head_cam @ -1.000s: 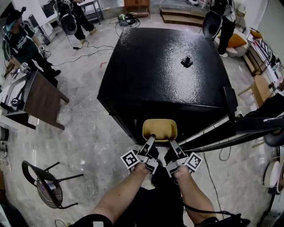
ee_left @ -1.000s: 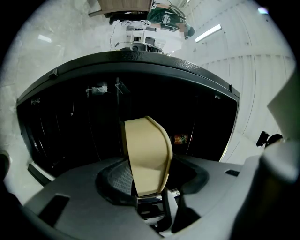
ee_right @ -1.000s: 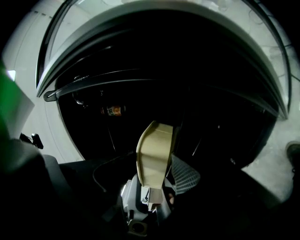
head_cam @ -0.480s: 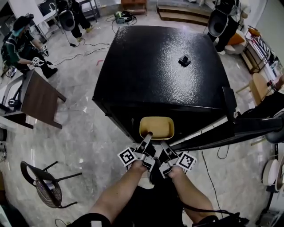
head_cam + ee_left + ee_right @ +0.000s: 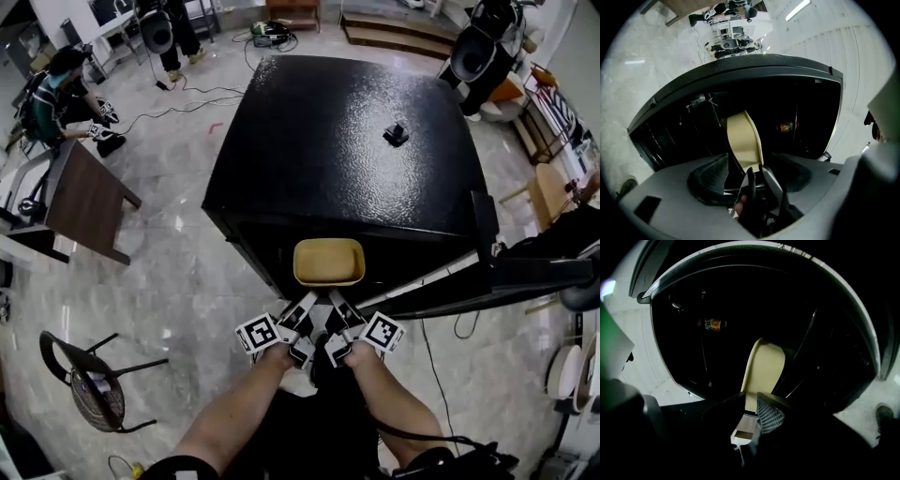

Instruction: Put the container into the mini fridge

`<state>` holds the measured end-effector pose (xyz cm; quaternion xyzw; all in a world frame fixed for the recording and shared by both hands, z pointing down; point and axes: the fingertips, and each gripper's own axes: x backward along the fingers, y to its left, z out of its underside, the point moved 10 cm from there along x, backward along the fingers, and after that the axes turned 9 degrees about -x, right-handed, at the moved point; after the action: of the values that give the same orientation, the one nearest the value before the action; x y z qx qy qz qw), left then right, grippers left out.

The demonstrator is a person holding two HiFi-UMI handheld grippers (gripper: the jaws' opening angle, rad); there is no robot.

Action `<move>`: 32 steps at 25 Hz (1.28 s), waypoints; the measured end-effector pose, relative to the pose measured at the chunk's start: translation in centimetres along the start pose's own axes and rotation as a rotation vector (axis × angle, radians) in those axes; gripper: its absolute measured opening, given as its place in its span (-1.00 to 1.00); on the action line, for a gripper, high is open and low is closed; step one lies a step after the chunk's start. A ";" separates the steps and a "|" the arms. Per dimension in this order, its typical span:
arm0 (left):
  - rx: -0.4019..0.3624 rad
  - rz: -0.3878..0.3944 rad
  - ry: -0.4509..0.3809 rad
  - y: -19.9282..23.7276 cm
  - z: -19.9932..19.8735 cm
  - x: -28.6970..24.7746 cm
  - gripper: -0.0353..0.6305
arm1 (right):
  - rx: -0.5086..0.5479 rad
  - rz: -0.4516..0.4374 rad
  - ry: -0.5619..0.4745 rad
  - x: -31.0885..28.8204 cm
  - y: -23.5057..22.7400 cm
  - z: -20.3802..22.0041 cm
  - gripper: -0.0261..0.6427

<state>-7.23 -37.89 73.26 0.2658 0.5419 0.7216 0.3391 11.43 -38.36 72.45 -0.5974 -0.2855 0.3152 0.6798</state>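
At the front edge of the fridge, just inside its mouth, the container sits level. My left claw has just opened wide, clear of it. My right claw has just narrowed, with nothing pinched. I'd draw both straight back without snagging its rim.

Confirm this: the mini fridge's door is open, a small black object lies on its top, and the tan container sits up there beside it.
Wrong on the container. The tan container sits inside the mini fridge, in the dark compartment under the top, as the left gripper view shows. The door is open and the small black object does lie on top.
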 end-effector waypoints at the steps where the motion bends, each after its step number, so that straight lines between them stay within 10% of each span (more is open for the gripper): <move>1: -0.056 -0.019 0.015 0.1 -0.4 0.3 -0.01 | -0.008 0.004 0.005 -0.4 -0.1 0.2 -0.67; 11: -0.181 -0.079 -0.005 0.0 -1.6 -0.9 -0.06 | 0.003 0.206 -0.020 0.1 -1.5 -0.5 -0.73; 32: -0.375 -0.102 0.028 -7.8 -1.3 2.8 -0.36 | 0.094 0.164 -0.013 5.4 8.0 2.7 -0.75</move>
<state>-8.39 -35.07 65.40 0.1605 0.4155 0.7954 0.4111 12.17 -31.80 64.95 -0.5842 -0.2246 0.3868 0.6773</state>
